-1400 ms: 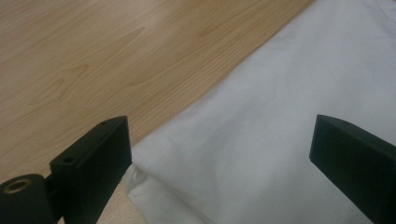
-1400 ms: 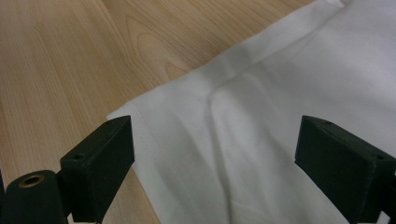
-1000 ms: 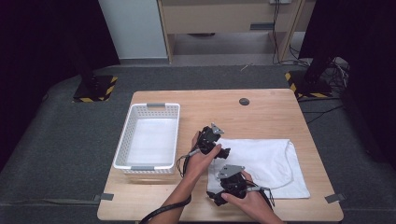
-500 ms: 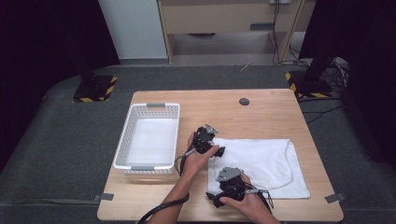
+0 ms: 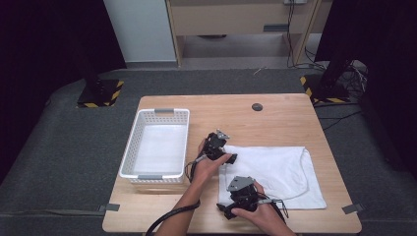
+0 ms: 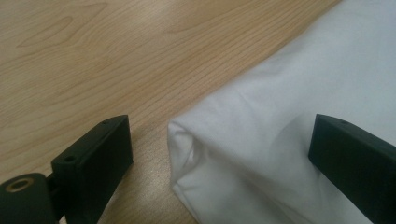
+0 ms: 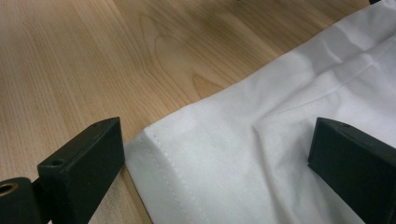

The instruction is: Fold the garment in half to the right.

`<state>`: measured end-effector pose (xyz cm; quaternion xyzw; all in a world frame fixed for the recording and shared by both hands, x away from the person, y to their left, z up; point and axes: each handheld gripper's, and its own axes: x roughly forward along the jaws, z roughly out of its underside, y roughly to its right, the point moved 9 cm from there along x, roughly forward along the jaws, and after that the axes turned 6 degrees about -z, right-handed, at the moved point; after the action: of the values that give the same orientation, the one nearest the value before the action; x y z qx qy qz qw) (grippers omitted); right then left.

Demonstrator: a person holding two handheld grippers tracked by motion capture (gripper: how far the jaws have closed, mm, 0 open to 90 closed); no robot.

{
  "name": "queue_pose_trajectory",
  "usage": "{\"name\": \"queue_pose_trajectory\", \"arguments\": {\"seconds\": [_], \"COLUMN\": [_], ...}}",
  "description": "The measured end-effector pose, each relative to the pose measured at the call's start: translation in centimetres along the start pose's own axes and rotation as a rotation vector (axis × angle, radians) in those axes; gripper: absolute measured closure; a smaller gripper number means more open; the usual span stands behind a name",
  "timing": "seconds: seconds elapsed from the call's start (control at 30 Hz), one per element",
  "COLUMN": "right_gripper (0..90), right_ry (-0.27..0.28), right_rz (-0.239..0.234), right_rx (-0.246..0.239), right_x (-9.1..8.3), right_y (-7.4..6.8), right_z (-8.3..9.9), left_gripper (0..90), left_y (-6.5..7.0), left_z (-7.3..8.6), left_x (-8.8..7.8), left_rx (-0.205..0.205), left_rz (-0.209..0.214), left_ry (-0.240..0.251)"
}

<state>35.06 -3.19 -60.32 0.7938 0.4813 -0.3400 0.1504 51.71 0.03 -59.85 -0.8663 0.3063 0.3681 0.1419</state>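
Since a second ago the right gripper [image 5: 227, 210] has slid lower in the frame, onto the white cloth's [image 5: 280, 167] lower-left corner. Both it and the left gripper [image 5: 231, 158] stand released, jaws straddling cloth edges; one cloth, one white basket [image 5: 132, 156], two grippers

Legible text, labels, brands, numbers, signs: none readable on any item or surface in view.

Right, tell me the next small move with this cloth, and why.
Probably lower both grippers and close them on the white cloth. The left gripper is open with a folded corner between its jaws, and the right gripper is open astride the stitched hem. Neither has gripped yet, so pinching the two near corners looks like the step before lifting or folding.
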Motion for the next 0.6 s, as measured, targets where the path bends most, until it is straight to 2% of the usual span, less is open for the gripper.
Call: {"name": "queue_pose_trajectory", "arguments": {"seconds": [0.13, 0.3, 0.37, 0.47, 0.5, 0.6], "right_gripper": [3.2, 5.7, 9.5, 20.5, 20.5, 31.6], "right_ry": [-0.012, -0.021, -0.022, -0.021, -0.021, -0.017], "right_rz": [0.011, 0.017, 0.022, 0.032, 0.032, 0.045], "right_rx": [-0.029, -0.024, -0.021, -0.012, -0.012, -0.001], "right_x": [-0.1, -0.1, -0.2, -0.4, -0.4, -0.7], "right_y": [-0.2, 0.1, 0.3, 0.9, 0.9, 1.4], "right_z": [0.2, 0.2, 0.1, -0.2, -0.2, -0.2], "left_gripper": [7.9, 21.2, 26.6, 35.6, 35.6, 39.8], "left_y": [0.1, 0.7, 0.9, 1.1, 1.2, 1.2], "left_z": [0.1, 0.2, 0.2, 0.2, 0.2, 0.1], "left_x": [-0.1, -0.6, -0.7, -0.8, -0.8, -0.9], "left_rx": [0.016, 0.034, 0.034, 0.036, 0.039, 0.035], "left_rz": [0.011, 0.038, 0.044, 0.054, 0.055, 0.058], "left_ry": [0.019, 0.041, 0.047, 0.053, 0.053, 0.063]}}
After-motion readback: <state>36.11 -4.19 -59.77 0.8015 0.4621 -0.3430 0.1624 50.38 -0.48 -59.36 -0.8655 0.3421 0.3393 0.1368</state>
